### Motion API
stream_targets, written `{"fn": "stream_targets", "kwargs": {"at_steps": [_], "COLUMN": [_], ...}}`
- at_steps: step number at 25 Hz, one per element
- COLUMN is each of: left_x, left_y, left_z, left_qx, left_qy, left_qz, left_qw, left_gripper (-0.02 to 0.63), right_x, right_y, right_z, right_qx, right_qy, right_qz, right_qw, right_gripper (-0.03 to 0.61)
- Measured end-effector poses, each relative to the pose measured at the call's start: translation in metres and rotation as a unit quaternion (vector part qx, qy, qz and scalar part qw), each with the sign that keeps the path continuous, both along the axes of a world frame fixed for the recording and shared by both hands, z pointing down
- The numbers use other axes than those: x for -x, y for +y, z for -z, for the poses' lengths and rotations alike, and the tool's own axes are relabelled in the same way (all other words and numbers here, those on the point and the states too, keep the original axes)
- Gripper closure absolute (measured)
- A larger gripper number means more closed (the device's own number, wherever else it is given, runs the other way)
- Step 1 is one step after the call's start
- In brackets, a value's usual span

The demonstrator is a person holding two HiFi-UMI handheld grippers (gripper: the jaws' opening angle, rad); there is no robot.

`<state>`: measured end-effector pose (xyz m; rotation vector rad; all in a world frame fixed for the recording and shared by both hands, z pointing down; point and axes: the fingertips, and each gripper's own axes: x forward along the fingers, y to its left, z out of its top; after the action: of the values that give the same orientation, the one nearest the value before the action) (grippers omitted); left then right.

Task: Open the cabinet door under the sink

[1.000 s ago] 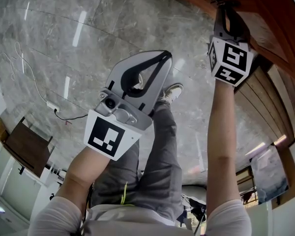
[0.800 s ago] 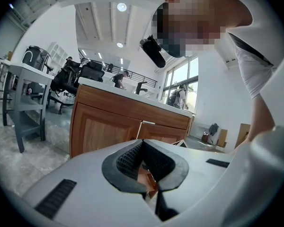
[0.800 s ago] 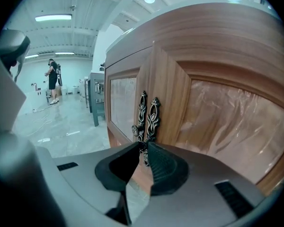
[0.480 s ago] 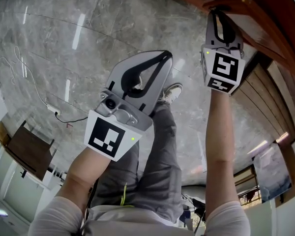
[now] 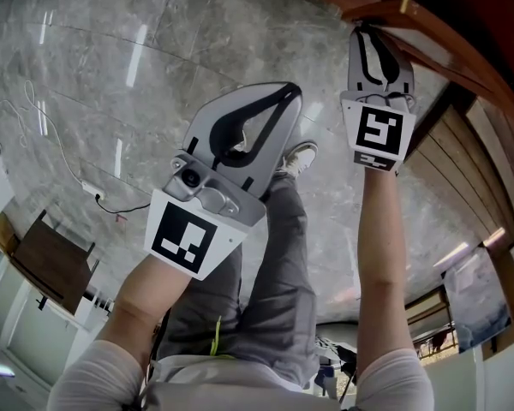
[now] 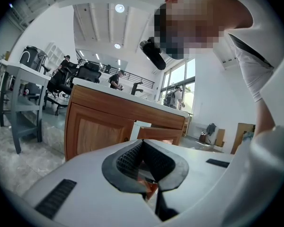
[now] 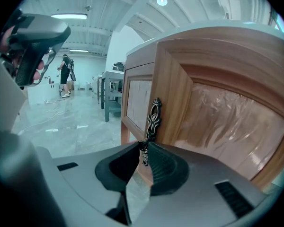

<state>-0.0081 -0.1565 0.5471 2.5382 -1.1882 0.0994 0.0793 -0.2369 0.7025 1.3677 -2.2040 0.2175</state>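
Note:
The wooden cabinet door (image 7: 213,108) stands swung partly out from the cabinet, and its top edge (image 5: 428,26) shows at the upper right of the head view. An ornate dark metal handle (image 7: 154,117) runs down the door's free edge. My right gripper (image 7: 144,151) is shut on the lower end of that handle; the head view shows the right gripper (image 5: 370,32) right against the door. My left gripper (image 5: 284,94) hangs shut and empty over the floor, left of the door. The left gripper (image 6: 143,148) faces the cabinet (image 6: 99,126) and its ajar door (image 6: 158,134).
Glossy grey marble floor (image 5: 154,50) lies below. The person's legs and a shoe (image 5: 300,157) are between the grippers. A power strip with cable (image 5: 90,185) and a dark wooden stool (image 5: 47,259) sit at left. A faucet (image 6: 135,87) stands on the counter; a grey table (image 6: 23,79) stands beside it.
The right gripper has drawn left and back, still holding the handle, and the door has swung further out from the cabinet. The left gripper has barely moved.

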Motion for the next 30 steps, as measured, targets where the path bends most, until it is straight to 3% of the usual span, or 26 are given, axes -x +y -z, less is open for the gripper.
{"fn": "stream_targets", "kwargs": {"at_steps": [30], "left_x": [-0.046], "left_y": [0.075], "left_z": [-0.010], "left_qx": [-0.013], "left_qy": [-0.011], "left_qz": [-0.003], "left_qw": [0.9999], "left_gripper": [0.595], "right_x": [-0.017], "right_y": [0.116], "right_z": [0.000], "right_qx": [-0.014], "right_qy": [0.017], "right_qz": [0.150], "right_qw": [0.989], "right_gripper": [0.505]}}
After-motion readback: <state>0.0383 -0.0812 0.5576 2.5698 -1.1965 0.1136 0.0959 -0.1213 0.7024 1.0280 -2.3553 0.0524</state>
